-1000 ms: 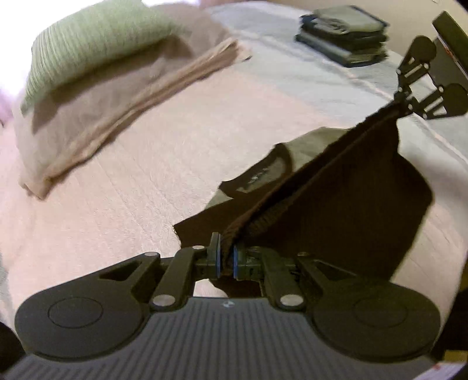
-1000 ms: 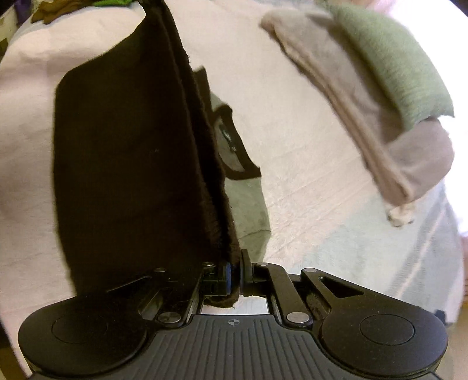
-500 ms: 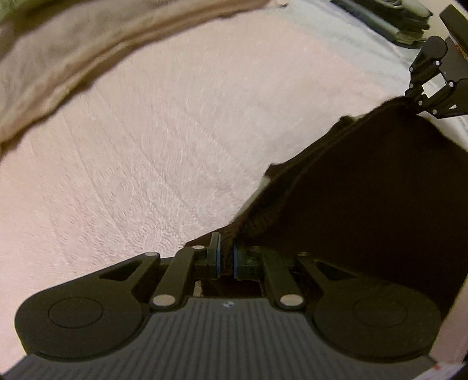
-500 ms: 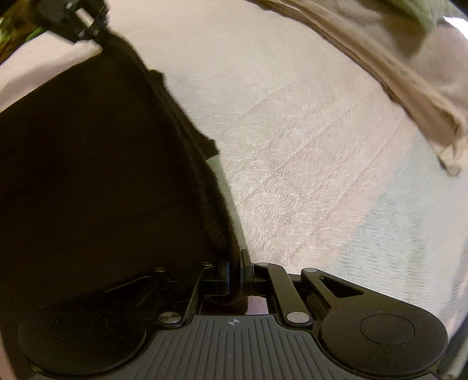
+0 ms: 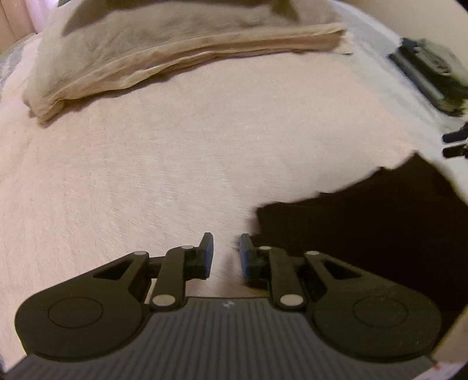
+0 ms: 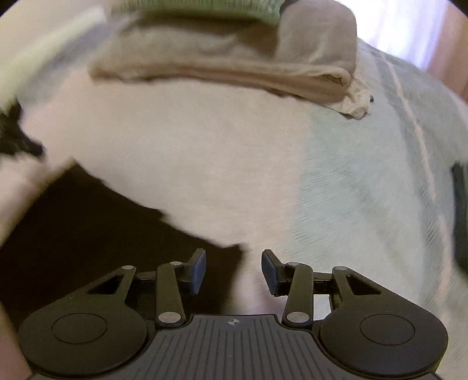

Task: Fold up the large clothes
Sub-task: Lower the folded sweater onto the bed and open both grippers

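A dark brown garment (image 5: pixel 365 222) lies flat on the pale pink bedspread (image 5: pixel 146 181), to the right of my left gripper (image 5: pixel 225 251). That gripper is open, nothing between its blue pads, its right finger next to the garment's edge. In the right wrist view the same garment (image 6: pixel 87 228) spreads at lower left. My right gripper (image 6: pixel 232 267) is open and empty, its left finger over the garment's corner. The other gripper's fingers (image 5: pixel 454 144) show at the right rim of the left wrist view.
A folded beige blanket (image 5: pixel 175 58) lies across the far side of the bed, with a green pillow (image 6: pixel 199 8) on top. A stack of folded dark clothes (image 5: pixel 433 76) sits at the far right. A light blue striped cover (image 6: pixel 365 181) lies right of the pink one.
Both grippers were shut on the garment's edge, holding it up. The garment came down flat on the bed, both grippers opened and let it go, and the views tilted up.
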